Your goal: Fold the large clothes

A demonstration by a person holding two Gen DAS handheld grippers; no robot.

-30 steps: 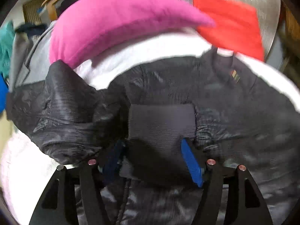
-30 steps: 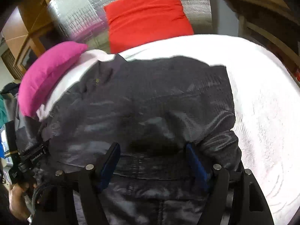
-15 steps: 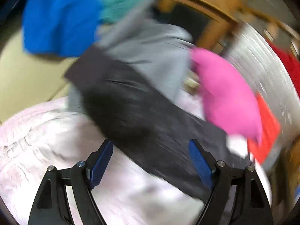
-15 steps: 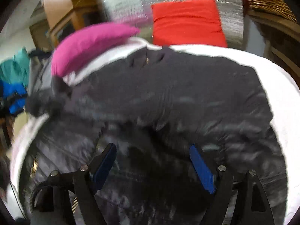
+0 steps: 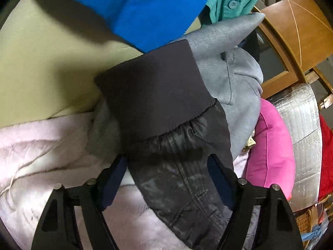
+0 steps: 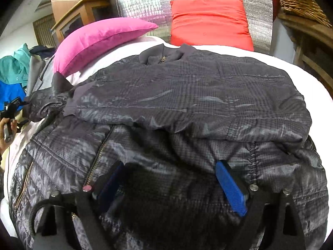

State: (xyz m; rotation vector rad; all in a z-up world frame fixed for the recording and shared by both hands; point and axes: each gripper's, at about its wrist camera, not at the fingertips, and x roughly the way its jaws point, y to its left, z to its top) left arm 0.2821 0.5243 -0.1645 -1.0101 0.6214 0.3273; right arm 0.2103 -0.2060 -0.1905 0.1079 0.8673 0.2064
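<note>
While it lies spread on the bed (image 6: 301, 70) w/ pale cover, centre of right-wrist view, item = dark quilted jacket (image 6: 187, 95), collar toward upper centre, upper part folded down over the zip front. Handling (est.): light, puffy, soft; shiny shell prob. slippery, springs back from creases. Best hold: ribbed cuff (image 5: 154, 91) or hem band, knit grips better than shell.

Left hand-held gripper (image 5: 167, 166): spread, jaws just closing a little; sleeve runs between the fingers, pads not pressing it; cuff lies past the tips, frame centre, over grey garment (image 5: 235, 87) at bed's edge. Right hand-held gripper (image 6: 170, 179): spread wide, jaws just opening, over jacket's lower body, nothing pinched.

Background: pink pillow (image 6: 100, 39) upper left, red pillow (image 6: 210, 20) upper centre.

Vs earlier frames: left view a sec. ago faced the jacket body w/ cuff between the fingers; now swung out to the sleeve end by the blue/teal clothes. Right view: fold now sits across the chest
</note>
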